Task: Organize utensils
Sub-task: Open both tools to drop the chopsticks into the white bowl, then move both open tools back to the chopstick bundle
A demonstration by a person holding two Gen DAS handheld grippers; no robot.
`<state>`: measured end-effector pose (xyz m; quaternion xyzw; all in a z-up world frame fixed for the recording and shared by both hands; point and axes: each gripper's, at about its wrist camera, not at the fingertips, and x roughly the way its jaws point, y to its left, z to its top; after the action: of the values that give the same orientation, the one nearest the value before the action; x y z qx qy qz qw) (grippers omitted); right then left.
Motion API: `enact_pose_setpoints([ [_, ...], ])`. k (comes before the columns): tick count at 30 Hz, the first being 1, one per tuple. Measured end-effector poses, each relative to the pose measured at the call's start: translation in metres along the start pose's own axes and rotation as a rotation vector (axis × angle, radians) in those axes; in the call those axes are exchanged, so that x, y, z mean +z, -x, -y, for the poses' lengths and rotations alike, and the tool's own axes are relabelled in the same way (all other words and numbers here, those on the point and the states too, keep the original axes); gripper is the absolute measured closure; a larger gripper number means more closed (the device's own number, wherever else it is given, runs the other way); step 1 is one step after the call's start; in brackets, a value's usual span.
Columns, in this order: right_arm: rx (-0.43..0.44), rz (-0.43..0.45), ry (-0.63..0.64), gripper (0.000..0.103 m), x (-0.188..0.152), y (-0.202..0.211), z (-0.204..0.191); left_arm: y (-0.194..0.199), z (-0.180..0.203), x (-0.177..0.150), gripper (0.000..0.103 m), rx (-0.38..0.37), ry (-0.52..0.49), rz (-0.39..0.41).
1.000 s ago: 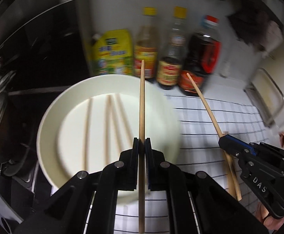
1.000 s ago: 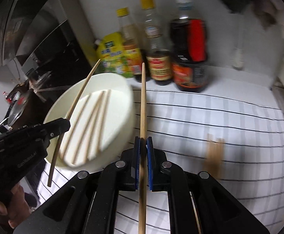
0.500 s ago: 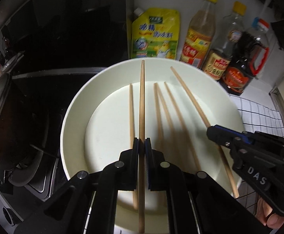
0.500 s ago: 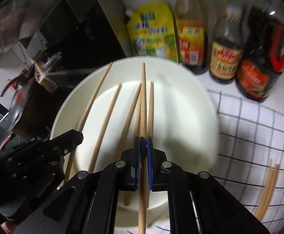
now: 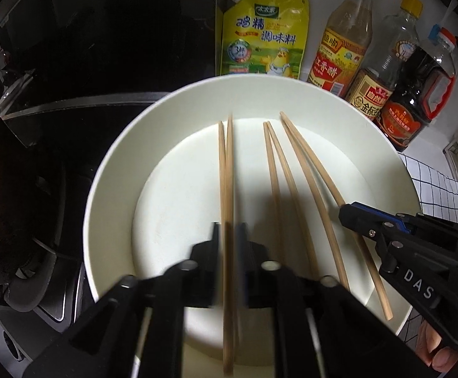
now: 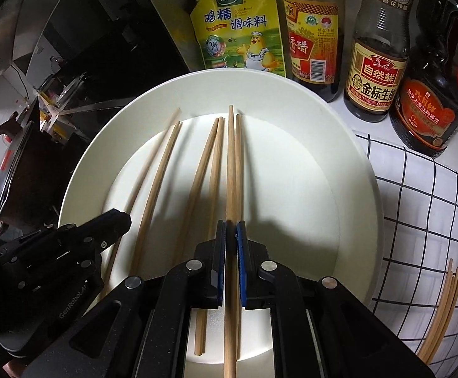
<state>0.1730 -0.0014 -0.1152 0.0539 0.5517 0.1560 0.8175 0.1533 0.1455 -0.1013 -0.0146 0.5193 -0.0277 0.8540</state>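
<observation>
Over a white plate [image 5: 109, 189] already holding several chopsticks, the left gripper [image 5: 228, 233] was parting its jaws to drop one chopstick [image 5: 228, 189], while the right gripper [image 6: 230, 230] clenched another chopstick [image 6: 230, 163], likely released next.

A white plate [image 5: 386, 170] fills the middle of the left wrist view. Over its near rim the left tool [image 5: 229, 239] is opening its jaws, a chopstick [image 5: 228, 195] between them, with another lying just beside it on the plate. Right of that pair lie four more chopsticks [image 5: 291, 170], fanned. The right tool [image 5: 351, 215] reaches in over the plate's right rim. Behind the plate stand a yellow seasoning pouch [image 5: 263, 34] and three sauce bottles [image 5: 370, 63].
</observation>
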Motion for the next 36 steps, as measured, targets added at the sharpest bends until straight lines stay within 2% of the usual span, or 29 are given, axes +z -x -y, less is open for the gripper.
enact_pose_setpoints([
  [2,-0.008,0.013,0.007,0.093,0.0,0.005,-0.002,0.003,-0.001,0.001,0.066,0.004,0.003,0.013],
  [7,-0.014,0.033,0.016,0.093,-0.003,0.015,-0.004,0.01,-0.004,0.003,0.063,0.011,0.014,0.032],
  [11,-0.015,0.04,0.013,0.092,-0.008,0.023,-0.004,0.018,-0.005,0.002,0.056,0.011,0.018,0.049],
  [27,-0.022,0.127,-0.007,0.08,-0.044,0.079,-0.005,0.073,0.006,-0.017,0.05,0.007,0.013,0.139],
  [36,-0.019,0.155,-0.005,0.078,-0.071,0.108,-0.003,0.098,0.021,-0.035,0.049,-0.004,0.003,0.167],
])
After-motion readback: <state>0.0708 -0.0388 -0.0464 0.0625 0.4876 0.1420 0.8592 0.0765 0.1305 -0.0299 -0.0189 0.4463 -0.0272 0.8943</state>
